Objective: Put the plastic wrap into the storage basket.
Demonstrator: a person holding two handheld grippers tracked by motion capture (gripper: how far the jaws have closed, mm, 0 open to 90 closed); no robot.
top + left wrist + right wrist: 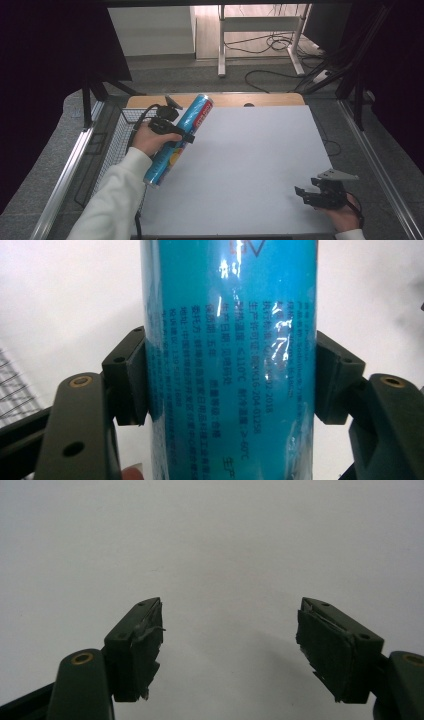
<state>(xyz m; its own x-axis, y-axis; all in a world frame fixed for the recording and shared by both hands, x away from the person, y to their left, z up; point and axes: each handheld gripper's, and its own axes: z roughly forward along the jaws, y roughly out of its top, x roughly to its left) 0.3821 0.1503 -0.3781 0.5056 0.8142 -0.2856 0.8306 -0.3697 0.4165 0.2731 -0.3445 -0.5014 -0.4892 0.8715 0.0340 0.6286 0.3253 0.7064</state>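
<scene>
A long blue cylindrical package [179, 140] with printed text is held tilted above the left side of the white table [240, 165]. My left gripper [184, 135] is shut on it around its middle. In the left gripper view the blue package [230, 360] stands between the two black pads [131, 375], which press on both its sides. My right gripper [306, 192] rests near the table's front right corner, open, with nothing between its fingers. The right gripper view has that gripper [230, 645] wide apart over bare white table [225, 545].
A wire basket [120, 145] stands off the table's left edge, under the left forearm. A wooden strip [270, 99] runs along the table's far edge. Beyond it are a floor with cables [280, 45] and a white desk frame [260, 25].
</scene>
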